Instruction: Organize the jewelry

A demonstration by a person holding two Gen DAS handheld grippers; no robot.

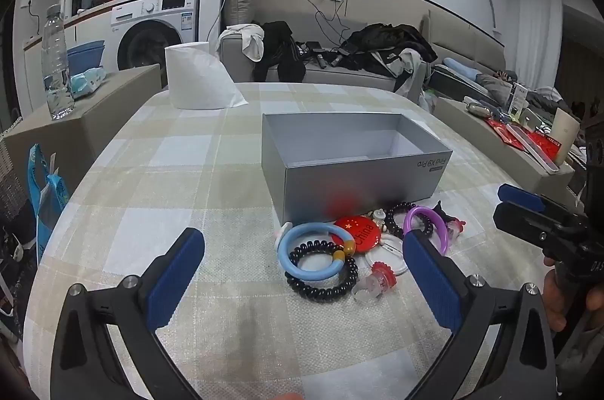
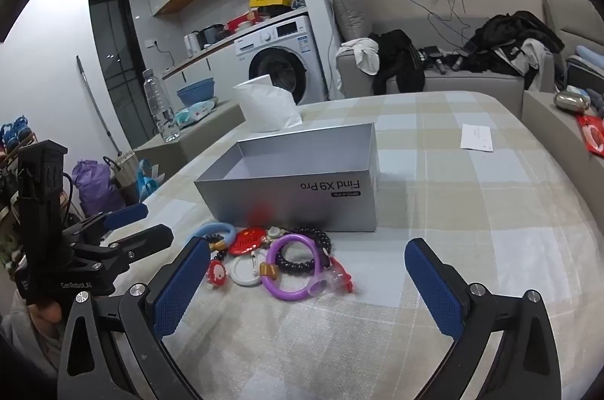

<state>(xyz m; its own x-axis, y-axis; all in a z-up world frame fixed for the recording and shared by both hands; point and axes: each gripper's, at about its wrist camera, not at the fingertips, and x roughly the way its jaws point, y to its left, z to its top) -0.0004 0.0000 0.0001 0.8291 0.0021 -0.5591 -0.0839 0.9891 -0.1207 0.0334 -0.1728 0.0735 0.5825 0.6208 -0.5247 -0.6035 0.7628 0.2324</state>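
**Left wrist view: both grippers wide over the jewelry pile**

Left gripper (image 1: 302,271) hangs spread and holds nothing, just above the blue bangle (image 1: 309,249). Right gripper (image 2: 307,271) is spread too, and holds nothing. The purple bangle (image 2: 290,266), red badge (image 2: 247,241) and black coil bracelet (image 1: 321,268) lie heaped against the open grey box (image 2: 302,188) on the checked tablecloth (image 2: 472,211).

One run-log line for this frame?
left gripper: open | right gripper: open | jewelry pile: on table | box: empty

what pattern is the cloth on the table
Beige, white and pale blue checked tablecloth, clearest in the right wrist view.
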